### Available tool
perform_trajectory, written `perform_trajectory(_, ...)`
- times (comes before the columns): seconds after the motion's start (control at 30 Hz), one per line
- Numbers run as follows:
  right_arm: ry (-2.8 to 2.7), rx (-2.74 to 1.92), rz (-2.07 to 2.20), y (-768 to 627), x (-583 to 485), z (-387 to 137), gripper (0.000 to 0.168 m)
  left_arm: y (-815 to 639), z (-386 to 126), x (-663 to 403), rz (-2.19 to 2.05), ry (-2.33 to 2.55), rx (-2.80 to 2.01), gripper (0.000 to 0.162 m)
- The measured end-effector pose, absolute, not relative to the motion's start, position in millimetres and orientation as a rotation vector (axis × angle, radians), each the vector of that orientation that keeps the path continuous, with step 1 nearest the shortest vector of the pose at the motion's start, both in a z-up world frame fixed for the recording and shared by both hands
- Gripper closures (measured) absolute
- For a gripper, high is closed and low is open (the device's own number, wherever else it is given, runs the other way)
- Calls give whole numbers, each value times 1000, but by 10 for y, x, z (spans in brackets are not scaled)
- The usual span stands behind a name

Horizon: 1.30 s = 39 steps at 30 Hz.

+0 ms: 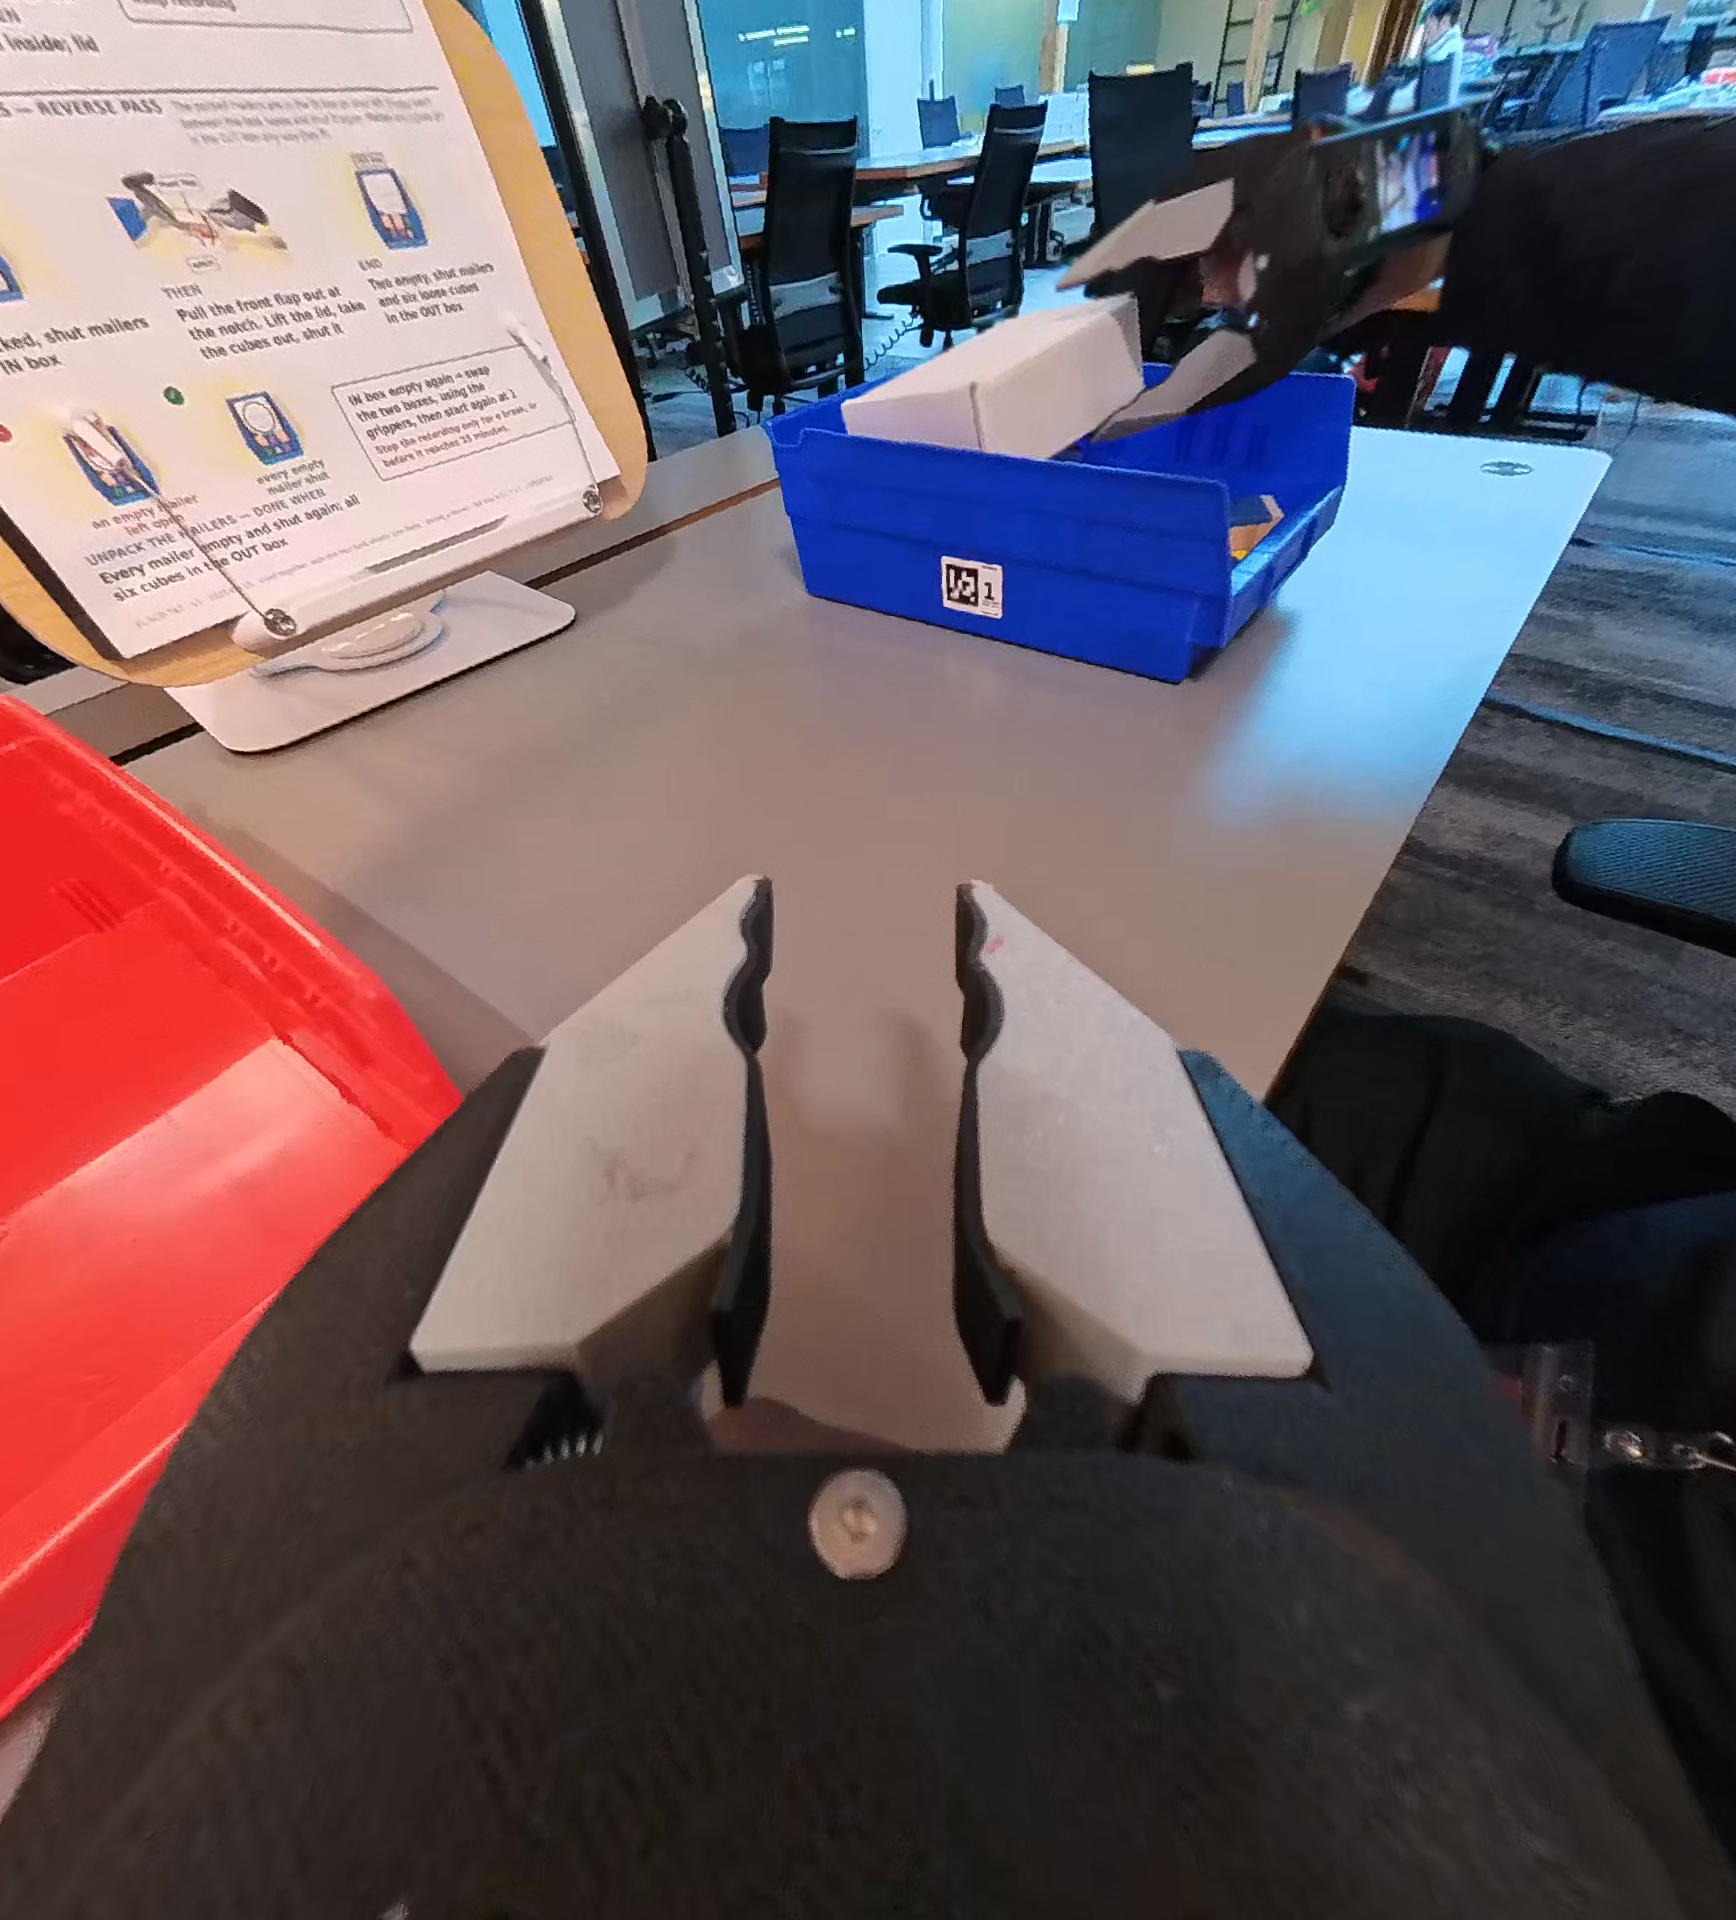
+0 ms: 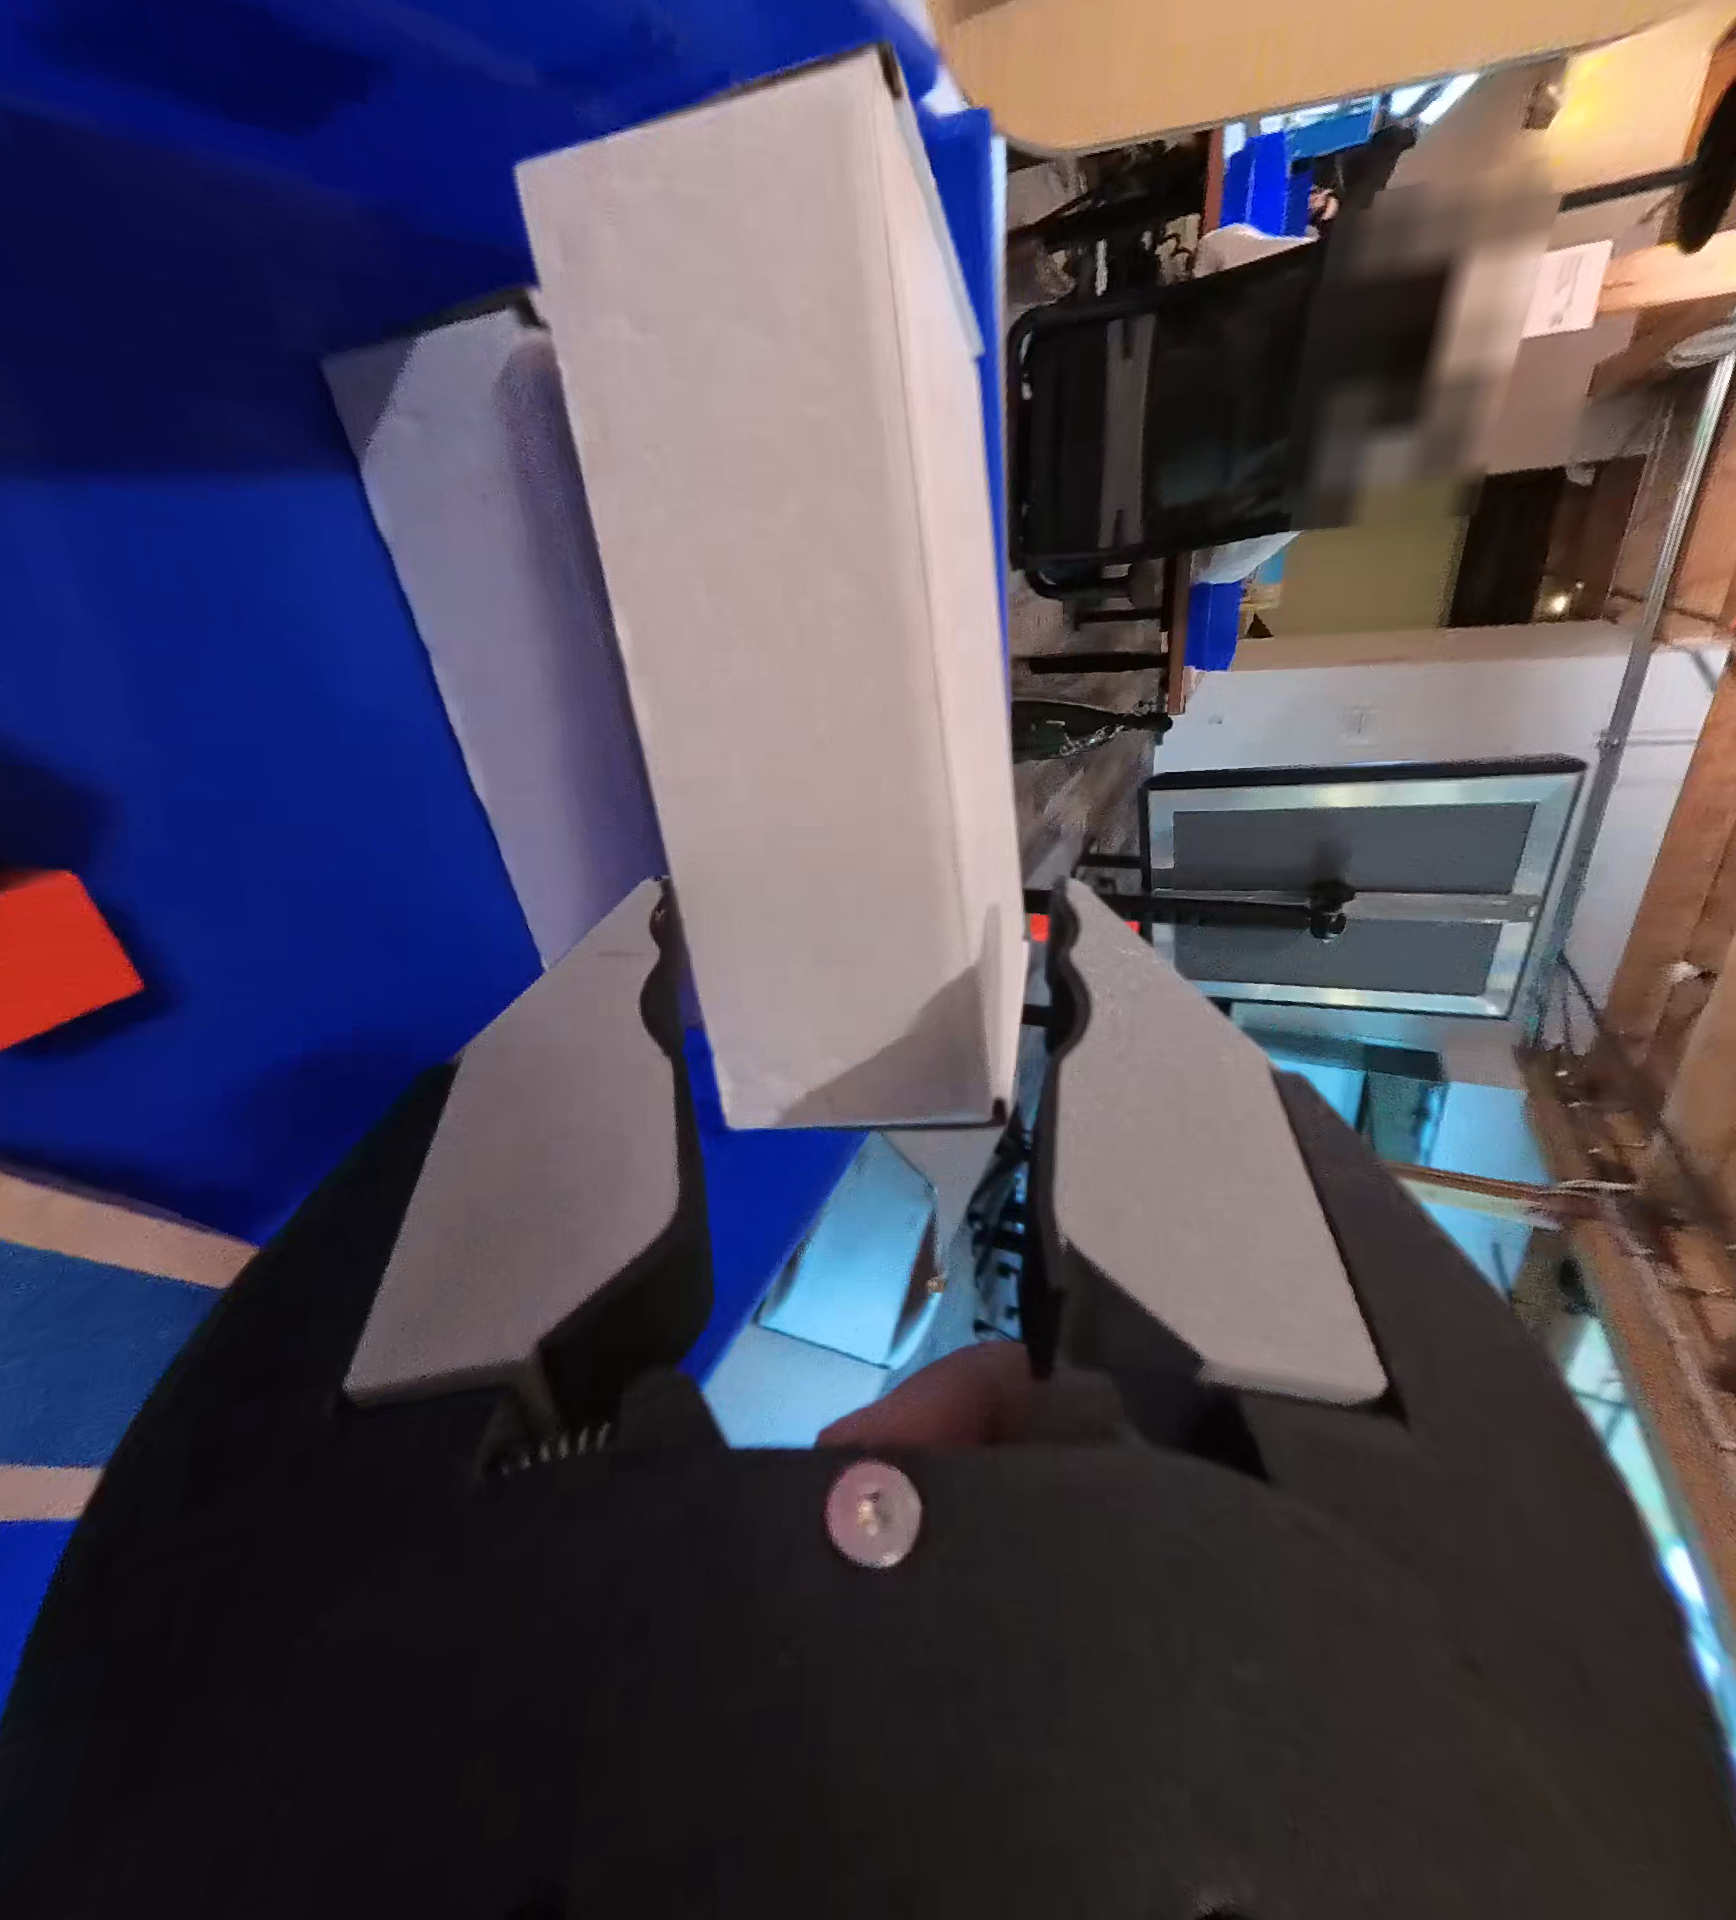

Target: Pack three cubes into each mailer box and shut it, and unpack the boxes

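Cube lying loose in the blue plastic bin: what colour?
Red; clearest in the right wrist view.

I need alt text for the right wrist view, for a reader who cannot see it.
The open right gripper straddles the near end of a closed white mailer box that leans in a blue bin. A red cube lies in the bin at left.

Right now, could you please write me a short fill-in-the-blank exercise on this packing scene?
1. The white mailer box sits tilted in the ____ bin.
2. The left gripper hovers open over the grey ____.
3. The bin at the far left is ____.
4. The right gripper has its jaws ____, either side of the mailer box's end.

Missing words: blue; table; red; open
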State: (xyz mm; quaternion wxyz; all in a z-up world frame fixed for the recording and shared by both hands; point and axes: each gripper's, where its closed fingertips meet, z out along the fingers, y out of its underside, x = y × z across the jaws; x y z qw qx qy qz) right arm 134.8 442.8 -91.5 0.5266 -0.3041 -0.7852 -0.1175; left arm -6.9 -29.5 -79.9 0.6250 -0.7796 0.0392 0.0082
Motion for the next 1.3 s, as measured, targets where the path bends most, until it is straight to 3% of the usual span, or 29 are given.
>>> perform_trajectory(0.1,-1821,-803,-182,4369,1384,-864,115,-306,-769,-50,40,98,-1786,129)
perform_trajectory(0.17,-1822,-872,-199,4439,1388,-959,111,-312,-743,-8,36,108,-1780,129)
perform_trajectory(0.3,-1912,-939,-343,4597,1311,-1301,89,-285,-694,87,19,125,-1777,129)
perform_trajectory(0.47,-1891,-1052,-414,4757,1291,-1240,69,-242,-653,201,30,167,-1781,129)
perform_trajectory(0.5,-1884,-1060,-402,4748,1314,-1189,72,-247,-642,210,38,173,-1779,129)
perform_trajectory(0.57,-1898,-1045,-334,4635,1363,-1119,101,-271,-626,216,39,174,-1771,130)
perform_trajectory(0.6,-1912,-1018,-288,4552,1378,-1097,105,-283,-626,217,31,170,-1767,130)
perform_trajectory(0.73,-1898,-1042,-343,4621,1434,-1125,104,-291,-660,189,3,146,-1769,130)
perform_trajectory(0.83,-1886,-1103,-412,4750,1348,-1273,78,-266,-683,215,-1,156,-1778,130)
perform_trajectory(0.9,-1872,-1093,-504,4827,1277,-1312,73,-260,-697,241,9,174,-1784,130)
perform_trajectory(1.17,-1839,-907,-605,4861,1110,-1103,104,-279,-772,186,-15,157,-1796,130)
perform_trajectory(1.3,-1919,-970,-633,4879,1285,-1227,89,-295,-783,160,-15,152,-1796,130)
